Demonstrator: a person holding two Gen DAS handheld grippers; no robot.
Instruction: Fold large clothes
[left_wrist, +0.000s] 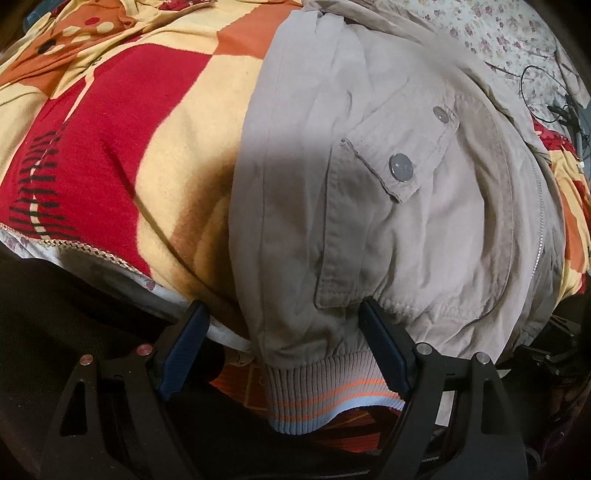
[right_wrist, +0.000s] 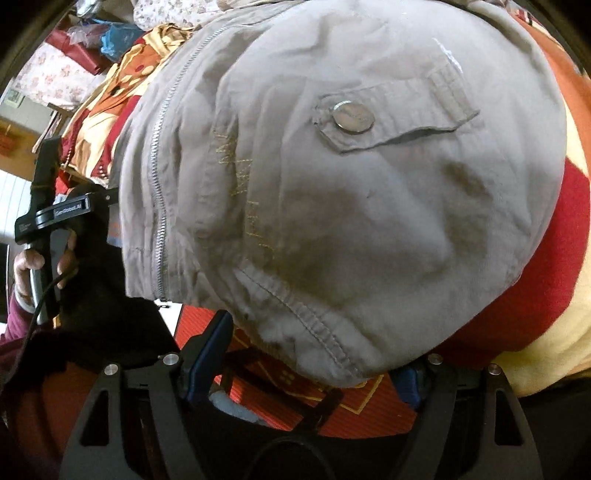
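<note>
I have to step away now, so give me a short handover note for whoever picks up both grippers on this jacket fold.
Left gripper: open, jaws straddling the jacket's ribbed hem, not pinching.
Right gripper: open, the hem's other end between its jaws; no grip visible.
Beige jacket: lying on the red and yellow blanket, zipper closed, near edge overhanging toward you.
Done: jacket laid out, both grippers lined up at the hem.
Left: close on the hem and make the folds.
</note>
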